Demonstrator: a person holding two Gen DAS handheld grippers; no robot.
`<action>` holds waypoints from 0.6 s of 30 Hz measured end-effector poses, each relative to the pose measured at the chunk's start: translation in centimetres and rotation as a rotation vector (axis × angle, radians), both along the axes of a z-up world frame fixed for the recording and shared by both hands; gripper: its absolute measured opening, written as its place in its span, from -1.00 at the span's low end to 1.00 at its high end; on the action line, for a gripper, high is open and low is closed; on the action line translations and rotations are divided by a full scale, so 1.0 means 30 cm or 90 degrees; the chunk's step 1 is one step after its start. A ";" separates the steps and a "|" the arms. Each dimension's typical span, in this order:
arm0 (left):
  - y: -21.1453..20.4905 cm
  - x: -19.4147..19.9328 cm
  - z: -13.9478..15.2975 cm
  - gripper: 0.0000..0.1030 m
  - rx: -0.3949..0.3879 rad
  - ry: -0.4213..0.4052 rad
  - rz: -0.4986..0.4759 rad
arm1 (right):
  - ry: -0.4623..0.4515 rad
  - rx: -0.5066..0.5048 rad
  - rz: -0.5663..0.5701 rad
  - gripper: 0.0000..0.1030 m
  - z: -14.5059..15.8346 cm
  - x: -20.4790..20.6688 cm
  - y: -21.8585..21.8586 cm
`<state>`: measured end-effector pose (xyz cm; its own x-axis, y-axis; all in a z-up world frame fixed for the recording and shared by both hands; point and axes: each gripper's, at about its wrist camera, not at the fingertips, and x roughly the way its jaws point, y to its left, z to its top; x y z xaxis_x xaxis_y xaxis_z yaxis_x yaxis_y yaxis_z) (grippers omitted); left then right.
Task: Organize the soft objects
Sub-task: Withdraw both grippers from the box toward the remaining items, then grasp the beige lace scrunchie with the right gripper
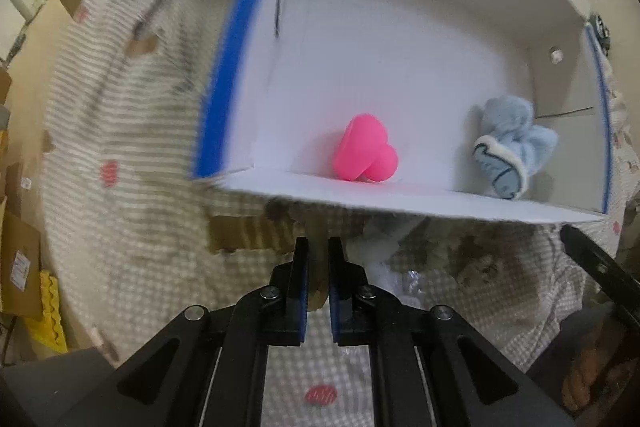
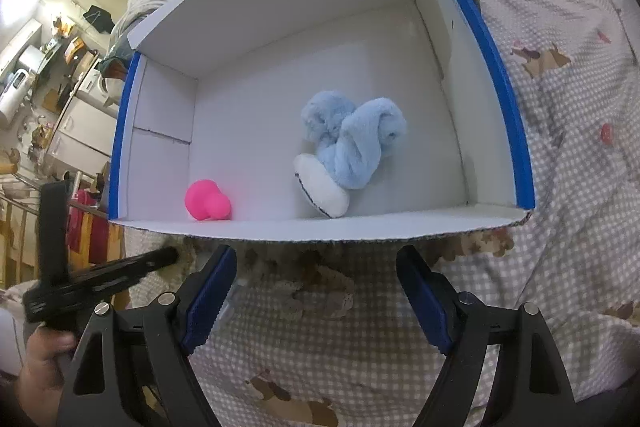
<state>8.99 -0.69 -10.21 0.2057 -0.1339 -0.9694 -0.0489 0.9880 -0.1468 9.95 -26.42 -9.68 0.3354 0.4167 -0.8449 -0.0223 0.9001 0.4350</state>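
There is one white box (image 2: pixel 280 27) with blue edges, and it sits on a checked bed cover (image 2: pixel 560 187). Inside the box there are two soft things: one pink squishy toy (image 2: pixel 207 202) and one fluffy light blue plush (image 2: pixel 352 147) with a white part. The pink toy lies by the near wall, close to one corner. The blue plush lies more in the middle, well apart from the pink toy. There are two tongs. The left gripper (image 1: pixel 318 263) has its blue pads pulled close together, with a thin brownish bit showing in the narrow gap, but I cannot tell what it is or if the pads pinch it. It hangs over the cover just outside the near wall of the box. The right gripper (image 2: pixel 316 291) has its pads far apart and holds nothing. It is also over the cover, just outside the near wall. The box is open on top, and most of its white floor is bare.
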 end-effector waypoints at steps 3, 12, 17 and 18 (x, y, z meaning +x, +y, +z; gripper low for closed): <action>0.007 -0.038 0.081 -0.85 -0.008 -0.024 0.006 | 0.013 -0.002 0.008 0.69 -0.015 0.001 0.010; 0.011 -0.068 0.132 -0.84 0.003 -0.051 -0.008 | 0.068 -0.095 0.091 0.69 -0.100 -0.008 0.137; 0.035 -0.054 0.100 -0.84 -0.007 -0.044 0.012 | 0.091 -0.116 0.119 0.69 -0.156 0.009 0.197; 0.035 -0.049 0.097 -0.84 -0.004 -0.044 0.012 | 0.096 -0.115 0.122 0.69 -0.166 0.013 0.206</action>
<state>7.53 0.35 -7.29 0.2751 -0.1358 -0.9518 -0.0575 0.9859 -0.1573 10.35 -20.24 -14.67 0.1309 0.2981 -0.9455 -0.1468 0.9490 0.2789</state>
